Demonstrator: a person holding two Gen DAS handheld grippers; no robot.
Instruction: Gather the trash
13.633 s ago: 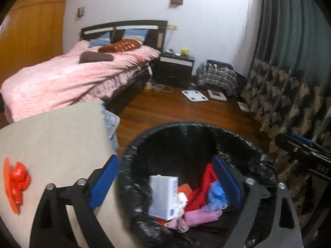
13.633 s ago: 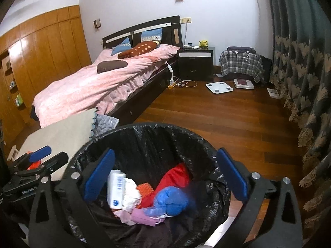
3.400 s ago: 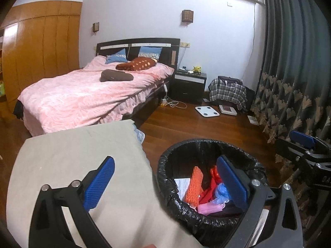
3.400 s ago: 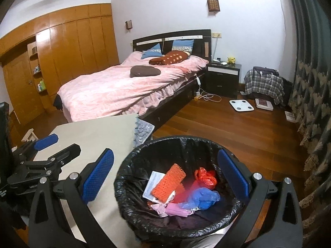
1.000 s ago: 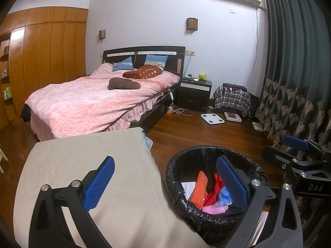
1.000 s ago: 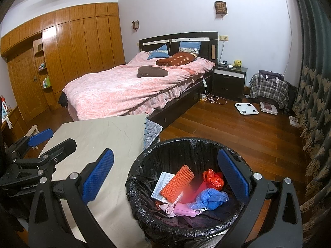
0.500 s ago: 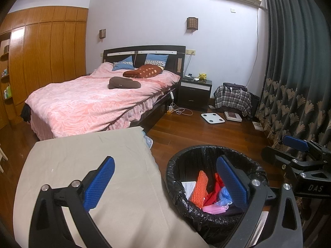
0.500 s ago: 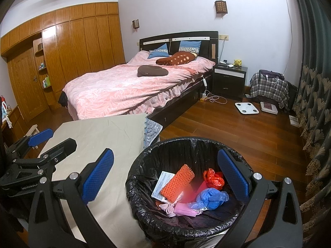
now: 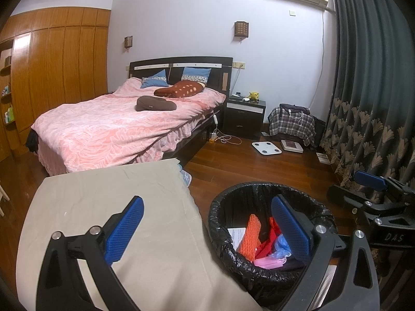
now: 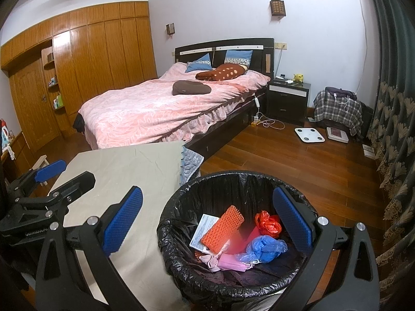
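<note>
- The black-lined trash bin (image 10: 233, 233) stands on the wooden floor (image 10: 298, 160), just beside the tabletop (image 10: 124, 171).
- Inside it lie an orange foam net (image 10: 223, 226), a white leaflet (image 10: 203, 226), a red bag (image 10: 268, 224), a blue bag (image 10: 264, 248) and a pink mask (image 10: 233, 260).
- The left gripper (image 9: 207, 229) and right gripper (image 10: 207, 224) both gape wide, holding nothing.
- The beige tabletop is bare; a pink bed (image 9: 124, 127) stands behind.

The right claw (image 10: 207, 223), spread wide and empty, hangs seemingly above the trash bin (image 10: 181, 199).
</note>
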